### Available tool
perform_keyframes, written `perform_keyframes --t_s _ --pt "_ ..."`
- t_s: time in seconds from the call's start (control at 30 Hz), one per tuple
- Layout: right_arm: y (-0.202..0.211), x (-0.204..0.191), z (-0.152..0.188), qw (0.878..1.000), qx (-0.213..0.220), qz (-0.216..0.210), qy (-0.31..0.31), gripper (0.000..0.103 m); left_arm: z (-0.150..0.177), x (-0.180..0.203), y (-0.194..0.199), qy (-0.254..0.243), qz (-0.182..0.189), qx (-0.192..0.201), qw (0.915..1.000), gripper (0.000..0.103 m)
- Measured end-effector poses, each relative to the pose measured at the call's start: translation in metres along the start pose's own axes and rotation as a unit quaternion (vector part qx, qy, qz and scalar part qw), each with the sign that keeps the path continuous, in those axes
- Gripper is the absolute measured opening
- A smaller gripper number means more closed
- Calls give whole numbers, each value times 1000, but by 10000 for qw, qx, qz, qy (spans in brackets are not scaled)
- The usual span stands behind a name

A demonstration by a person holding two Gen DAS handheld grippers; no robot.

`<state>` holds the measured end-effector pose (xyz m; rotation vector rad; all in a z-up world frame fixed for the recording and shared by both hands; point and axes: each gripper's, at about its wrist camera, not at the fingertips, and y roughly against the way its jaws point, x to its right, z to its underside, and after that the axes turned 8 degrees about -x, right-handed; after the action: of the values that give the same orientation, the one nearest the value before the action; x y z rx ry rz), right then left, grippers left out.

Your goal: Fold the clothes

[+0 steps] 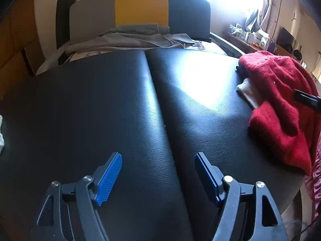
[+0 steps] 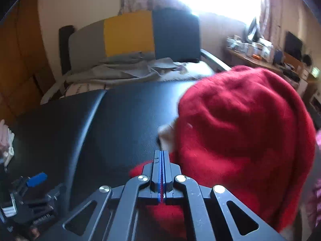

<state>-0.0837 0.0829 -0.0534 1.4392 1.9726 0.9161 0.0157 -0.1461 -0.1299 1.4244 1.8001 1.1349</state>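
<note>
A fluffy red sweater (image 1: 280, 104) lies bunched at the right edge of the black padded table (image 1: 100, 104), with a pale garment (image 1: 245, 88) poking out from under it. My left gripper (image 1: 158, 156) hovers open over the bare table near its centre seam, holding nothing. In the right wrist view the red sweater (image 2: 240, 132) fills the right side and wraps under my right gripper (image 2: 161, 152). Its jaws are pressed together, with a thin red line of fabric showing between the blue pads. A black part of that gripper (image 1: 307, 99) shows against the sweater in the left wrist view.
A bed with grey bedding (image 1: 130, 38) and a grey, yellow and dark headboard (image 1: 140, 8) stands beyond the table. A cluttered desk (image 1: 254, 40) runs along the right wall under a bright window. Pale cloth (image 2: 7, 138) lies at the table's left edge.
</note>
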Motion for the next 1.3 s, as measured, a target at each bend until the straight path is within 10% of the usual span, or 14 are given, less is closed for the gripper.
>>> perform_keyframes --t_s 0.03,0.13,0.3,0.43,0.5,0.57,0.67,0.9,1.3 --pt "7 9 3 9998 65 164 -90 15 0 -2 -1 48 38 -33 10000 76" --pt "37 59 6 9941 527 847 -434 103 2 -6 -6 197 112 -104 9997 76" --pt "57 136 -11 9780 819 1784 -705 103 5 2 -9 103 127 -198 9997 76" --pt "38 185 -26 9816 516 1507 -1055 101 4 9 -8 -22 113 -221 9997 76" --pt "25 199 -30 9819 300 1421 -1215 81 3 11 -8 -46 132 -240 9996 76" --pt "12 209 -32 9813 63 1320 -1401 16 1 12 -8 -64 147 -263 9995 76" --pt "6 210 -37 9815 71 938 -1666 14 -2 13 -5 -92 188 -244 9995 76" --pt "34 109 -19 9927 350 -802 -832 11 -18 8 25 -157 309 99 9994 76" --pt "-28 -69 92 9616 -1203 -2457 212 11 -16 -20 51 -42 -116 252 9996 76"
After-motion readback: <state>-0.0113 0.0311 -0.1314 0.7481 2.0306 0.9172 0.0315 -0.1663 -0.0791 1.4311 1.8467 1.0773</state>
